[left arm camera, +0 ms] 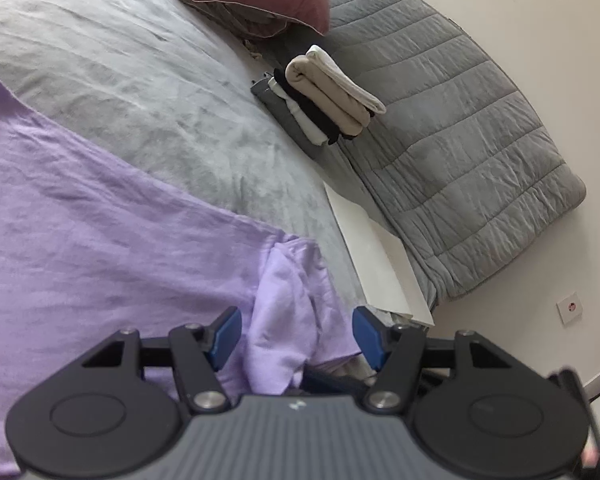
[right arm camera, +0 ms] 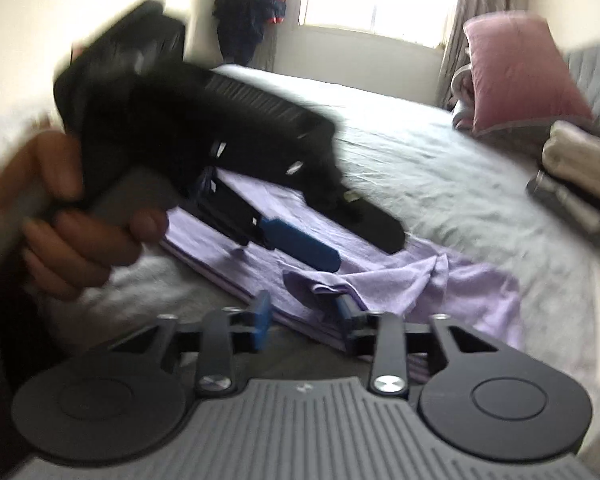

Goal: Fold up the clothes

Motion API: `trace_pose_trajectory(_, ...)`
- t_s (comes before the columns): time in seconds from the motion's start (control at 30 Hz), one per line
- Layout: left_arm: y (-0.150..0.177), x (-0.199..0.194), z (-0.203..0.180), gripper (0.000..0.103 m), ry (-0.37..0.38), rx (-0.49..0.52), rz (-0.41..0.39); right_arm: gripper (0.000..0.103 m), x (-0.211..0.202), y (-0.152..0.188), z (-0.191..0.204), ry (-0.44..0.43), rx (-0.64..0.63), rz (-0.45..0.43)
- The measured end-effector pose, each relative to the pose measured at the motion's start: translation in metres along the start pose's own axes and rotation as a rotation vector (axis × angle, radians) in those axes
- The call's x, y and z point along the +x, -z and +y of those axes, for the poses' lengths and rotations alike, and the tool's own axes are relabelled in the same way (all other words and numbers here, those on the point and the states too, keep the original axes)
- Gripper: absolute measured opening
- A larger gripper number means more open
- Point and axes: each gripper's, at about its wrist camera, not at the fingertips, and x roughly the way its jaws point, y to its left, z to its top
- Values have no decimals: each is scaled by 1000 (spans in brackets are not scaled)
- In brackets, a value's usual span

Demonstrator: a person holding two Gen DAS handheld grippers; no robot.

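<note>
Lilac shirt spread flat on the grey bed, and both claws are working its near edge. Left claw has its blue pads spread apart, a bunched sleeve of the shirt lying loose between them, not pinched. Right claw sits parted at the shirt's folded edge, a curl of cloth against one pad, nothing clamped. Beyond the shirt, a stack of folded clothes waits beside the quilted grey mat.
</note>
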Motion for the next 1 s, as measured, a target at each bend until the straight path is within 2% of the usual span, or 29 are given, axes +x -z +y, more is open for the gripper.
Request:
trace_pose_trajectory(0.17,6,-6,8,61,26,17,-3,41,-17,-4,-43,-94,232,-57)
trace_pose_trajectory(0.27,7,-12,12,62,39,24,-26,43,-15,-4,-68,-87,372,-62)
trace_pose_trajectory(0.37,8,-14,11,62,36,51,-34,43,-5,-6,-90,-33,474,-38)
trace_pose_trajectory(0.47,9,-13,7,62,31,98,-28,43,9,-6,-111,-51,574,0)
trace_pose_trajectory(0.53,11,-10,-1,62,23,155,-12,43,12,-8,-112,-61,596,44)
trace_pose_trajectory(0.63,16,-4,-11,62,-8,250,16,43,22,-13,-105,-75,557,99)
trace_pose_trajectory(0.7,20,1,-17,62,-41,304,28,29,29,-17,-101,-81,533,136)
trace_pose_trajectory(0.73,22,3,-19,62,-55,326,26,9,29,-19,-100,-89,533,146)
trace_pose_trajectory(0.83,28,7,-29,62,-106,399,17,6,29,-24,-99,-114,535,173)
trace_pose_trajectory(0.93,33,13,-41,61,-169,473,19,6,21,-28,-108,-159,611,155)
trace_pose_trajectory(1.0,35,16,-49,54,-232,509,22,6,19,-32,-113,-194,670,143)
